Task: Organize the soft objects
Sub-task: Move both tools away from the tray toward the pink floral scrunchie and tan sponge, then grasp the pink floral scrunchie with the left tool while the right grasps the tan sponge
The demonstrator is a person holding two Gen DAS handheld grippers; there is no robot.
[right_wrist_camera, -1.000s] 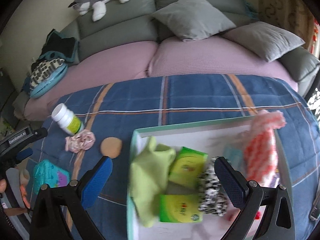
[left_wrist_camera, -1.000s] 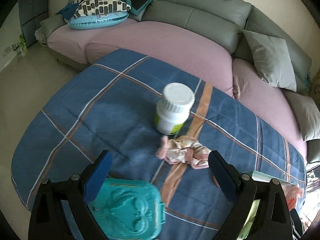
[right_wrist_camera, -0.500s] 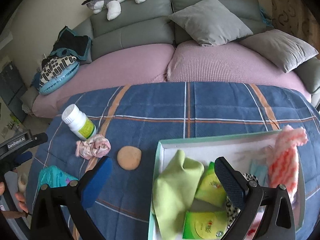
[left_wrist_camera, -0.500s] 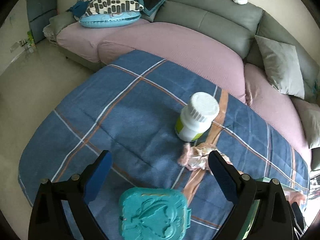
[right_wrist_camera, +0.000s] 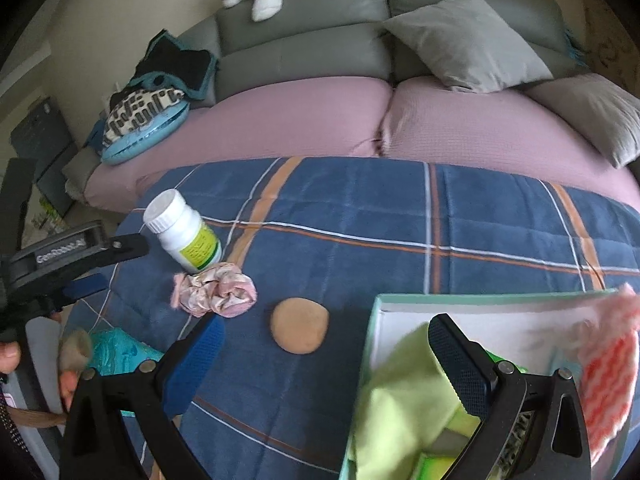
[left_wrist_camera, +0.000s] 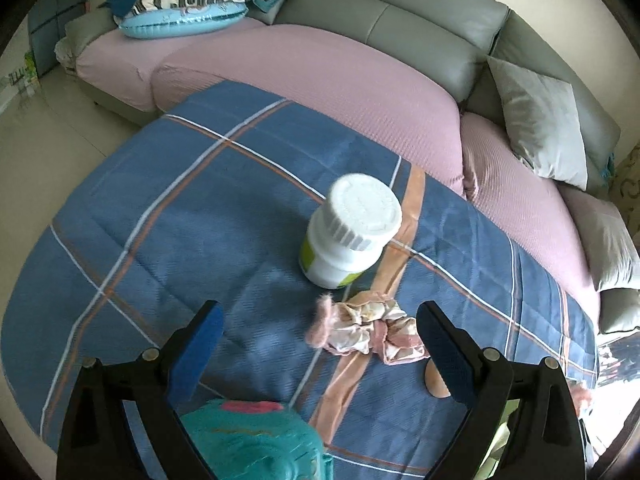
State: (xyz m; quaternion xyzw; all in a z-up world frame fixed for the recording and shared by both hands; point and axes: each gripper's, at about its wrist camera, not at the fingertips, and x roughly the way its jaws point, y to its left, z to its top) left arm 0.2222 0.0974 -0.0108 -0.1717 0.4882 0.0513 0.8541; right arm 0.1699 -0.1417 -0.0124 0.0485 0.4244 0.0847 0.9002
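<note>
A crumpled pink-and-cream scrunchie (right_wrist_camera: 214, 294) lies just beside the white bottle (right_wrist_camera: 182, 236) on the blue plaid blanket (right_wrist_camera: 360, 216), both grippers (left_wrist_camera: 320, 344) (right_wrist_camera: 326, 354) spread wide and empty, while the teal-rimmed box (right_wrist_camera: 460, 300) holds a green cloth (right_wrist_camera: 404, 404).

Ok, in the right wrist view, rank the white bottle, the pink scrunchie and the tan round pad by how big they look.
1. white bottle
2. pink scrunchie, close behind it
3. tan round pad

The pad lies nearer the camera, so it is likely really the smallest.

The right claw (right_wrist_camera: 326, 354) has swung left from the box (right_wrist_camera: 460, 300) toward the scrunchie (right_wrist_camera: 216, 294).
</note>
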